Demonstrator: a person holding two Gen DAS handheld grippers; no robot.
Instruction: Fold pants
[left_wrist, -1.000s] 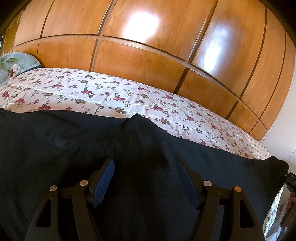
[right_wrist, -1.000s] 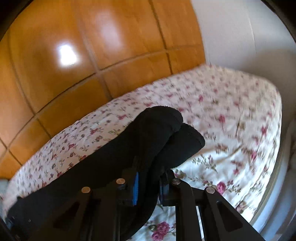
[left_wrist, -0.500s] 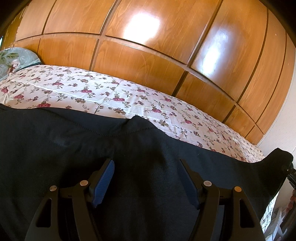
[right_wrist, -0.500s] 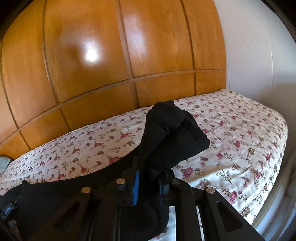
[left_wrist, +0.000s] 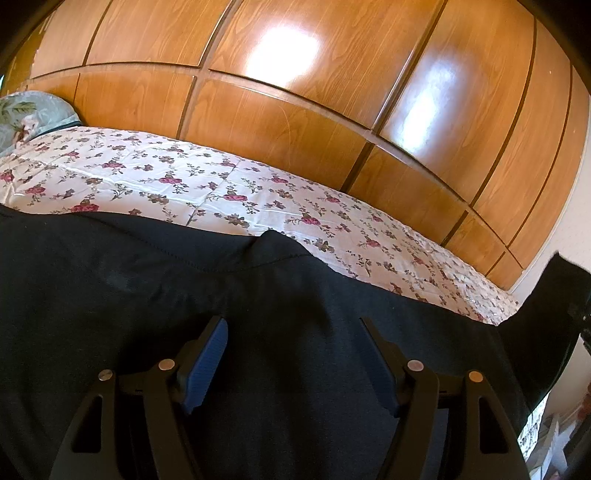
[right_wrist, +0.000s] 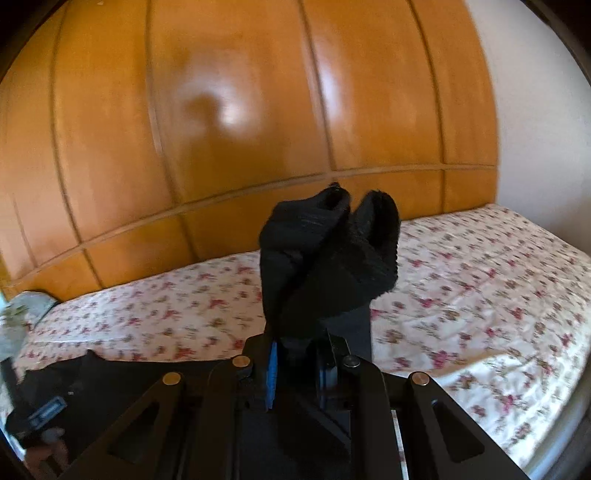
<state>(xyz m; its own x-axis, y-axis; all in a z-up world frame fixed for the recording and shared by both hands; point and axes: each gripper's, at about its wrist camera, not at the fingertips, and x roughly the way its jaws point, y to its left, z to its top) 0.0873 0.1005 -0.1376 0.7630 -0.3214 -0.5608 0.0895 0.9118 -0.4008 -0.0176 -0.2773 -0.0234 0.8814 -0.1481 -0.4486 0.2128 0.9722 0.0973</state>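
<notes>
Leftmost, at the far left corner of the bed (left_wrist: 221, 184), a pale green pillow (left_wrist: 26, 114) lies against the wooden panelled wall (left_wrist: 295, 122) that runs behind the bed's whole far edge. A white sheet printed with red flowers covers the mattress. To the right of the panels, a plain white wall (right_wrist: 535, 110) meets the bed's right end.

Left wrist view: black pants (left_wrist: 184, 295) lie spread along the near edge of the bed and fill the lower half of the frame, hiding the sheet beneath them. The left gripper (left_wrist: 295, 362) hangs over this cloth with its jaws wide apart; the blue pads (left_wrist: 208, 365) press on nothing, though whether the finger undersides rest on the fabric cannot be told. At the right edge, one end of the pants rises off the bed.

Right wrist view: the right gripper (right_wrist: 297, 363) has its jaws drawn narrow, clamped on that raised end of the pants (right_wrist: 325, 266). The bunched cloth stands above the fingertips and blocks the middle of the bed's far edge. At lower left the other gripper's body shows, blurred, over the dark cloth.
</notes>
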